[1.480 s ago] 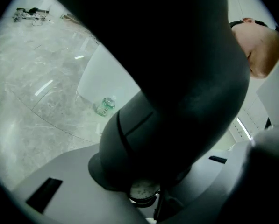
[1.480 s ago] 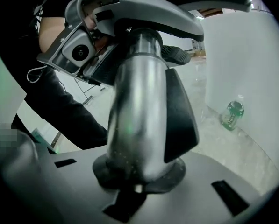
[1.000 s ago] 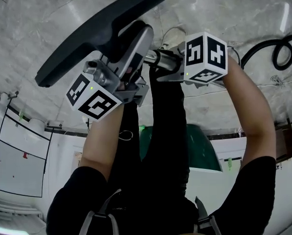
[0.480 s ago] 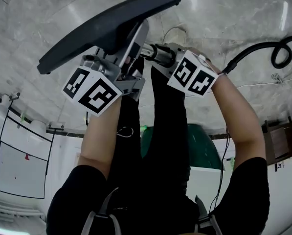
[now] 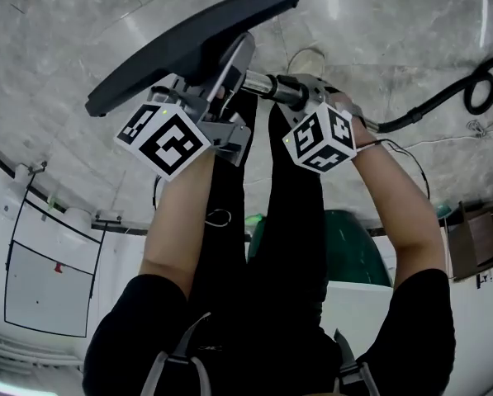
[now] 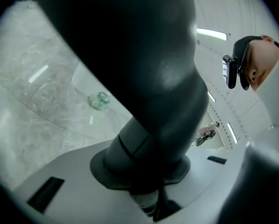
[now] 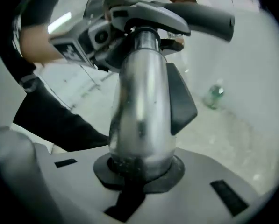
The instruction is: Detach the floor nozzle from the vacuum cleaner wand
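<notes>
Floor nozzle (image 5: 188,48) — diag, lower-left to upper-right

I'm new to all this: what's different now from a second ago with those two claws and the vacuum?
The right claw dropped and tipped steeply downward, still clamped on the wand. The floor nozzle shifted only slightly. Unchanged: the left claw still grips the nozzle's neck, and the nozzle and wand remain joined.
</notes>
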Motion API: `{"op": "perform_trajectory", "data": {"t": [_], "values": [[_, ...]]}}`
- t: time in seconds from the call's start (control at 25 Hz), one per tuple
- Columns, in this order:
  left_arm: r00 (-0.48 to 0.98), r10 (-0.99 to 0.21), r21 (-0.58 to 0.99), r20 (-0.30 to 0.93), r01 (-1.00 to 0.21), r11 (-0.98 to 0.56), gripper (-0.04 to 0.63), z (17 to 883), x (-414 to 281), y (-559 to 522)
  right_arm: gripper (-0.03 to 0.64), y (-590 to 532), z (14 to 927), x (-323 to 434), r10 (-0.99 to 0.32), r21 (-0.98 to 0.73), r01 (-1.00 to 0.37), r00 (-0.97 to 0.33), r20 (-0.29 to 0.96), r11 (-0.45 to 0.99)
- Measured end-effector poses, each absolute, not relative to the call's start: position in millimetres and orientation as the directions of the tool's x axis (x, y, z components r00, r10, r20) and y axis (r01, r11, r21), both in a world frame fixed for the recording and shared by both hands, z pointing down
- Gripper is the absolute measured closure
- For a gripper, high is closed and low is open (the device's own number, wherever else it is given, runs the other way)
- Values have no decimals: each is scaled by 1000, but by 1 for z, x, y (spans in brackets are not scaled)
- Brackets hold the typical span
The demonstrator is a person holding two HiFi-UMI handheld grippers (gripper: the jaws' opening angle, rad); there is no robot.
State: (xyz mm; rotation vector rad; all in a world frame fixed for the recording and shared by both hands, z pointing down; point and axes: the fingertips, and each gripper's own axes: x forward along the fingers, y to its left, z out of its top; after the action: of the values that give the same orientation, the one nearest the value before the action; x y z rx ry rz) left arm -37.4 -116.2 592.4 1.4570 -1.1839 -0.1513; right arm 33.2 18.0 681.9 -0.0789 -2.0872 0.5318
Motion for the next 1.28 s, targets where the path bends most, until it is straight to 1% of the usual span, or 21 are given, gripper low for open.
{"op": "perform_trajectory", "data": {"t": [0.04, 0.08, 0.12, 0.16, 0.2, 0.24, 0.28, 0.32, 0.36, 0.44, 0.52, 0.6, 0.68, 0.72, 0.92, 1.0, 1.28], "values": [[462, -724, 799, 512, -566, 204, 491, 593, -37, -117, 561, 7, 691, 34, 146, -283, -186, -533, 834, 941], [458, -734, 799, 502, -570, 191, 491, 591, -38, -117, 563, 6, 693, 34, 139, -270, -175, -534, 834, 947], [457, -740, 796, 494, -581, 173, 491, 587, -40, -115, 564, 18, 687, 34, 259, -376, -113, -544, 798, 920], [452, -749, 781, 485, -609, 138, 491, 580, -49, -114, 563, 40, 674, 36, 472, -567, -12, -538, 698, 824], [434, -767, 745, 472, -661, 85, 491, 568, -68, -117, 563, 65, 657, 45, 683, -753, 87, -499, 534, 652], [406, -794, 699, 453, -715, 32, 491, 551, -97, -126, 565, 85, 642, 59, 809, -865, 136, -447, 381, 482], [383, -821, 680, 424, -733, 9, 491, 536, -130, -138, 565, 97, 638, 76, 852, -906, 130, -417, 318, 402], [369, -843, 708, 392, -706, 20, 491, 528, -160, -150, 565, 100, 643, 94, 843, -903, 92, -409, 350, 419], [365, -854, 755, 371, -654, 48, 491, 527, -179, -160, 565, 97, 653, 111, 805, -869, 52, -407, 431, 491], [395, -843, 822, 364, -562, 91, 491, 533, -183, -165, 565, 89, 671, 133, 687, -742, 15, -388, 614, 671], [442, -828, 858, 346, -506, 88, 491, 532, -169, -163, 565, 81, 681, 140, 569, -589, 58, -349, 744, 806], [465, -826, 885, 317, -458, 81, 491, 532, -154, -165, 565, 77, 687, 139, 501, -484, 136, -306, 809, 864], [473, -824, 904, 312, -414, 105, 491, 540, -137, -158, 565, 82, 690, 140, 479, -446, 174, -285, 830, 878], [476, -819, 908, 320, -402, 121, 491, 546, -129, -153, 565, 84, 692, 139, 471, -440, 169, -292, 832, 882], [513, -778, 900, 363, -408, 151, 491, 568, -114, -138, 565, 57, 699, 109, 378, -405, 17, -398, 836, 914], [517, -770, 900, 375, -404, 167, 491, 576, -115, -133, 565, 50, 702, 97, 353, -393, -12, -415, 838, 919], [518, -753, 885, 406, -430, 182, 491, 583, -117, -128, 565, 43, 701, 80, 315, -334, 21, -393, 864, 942]]}}
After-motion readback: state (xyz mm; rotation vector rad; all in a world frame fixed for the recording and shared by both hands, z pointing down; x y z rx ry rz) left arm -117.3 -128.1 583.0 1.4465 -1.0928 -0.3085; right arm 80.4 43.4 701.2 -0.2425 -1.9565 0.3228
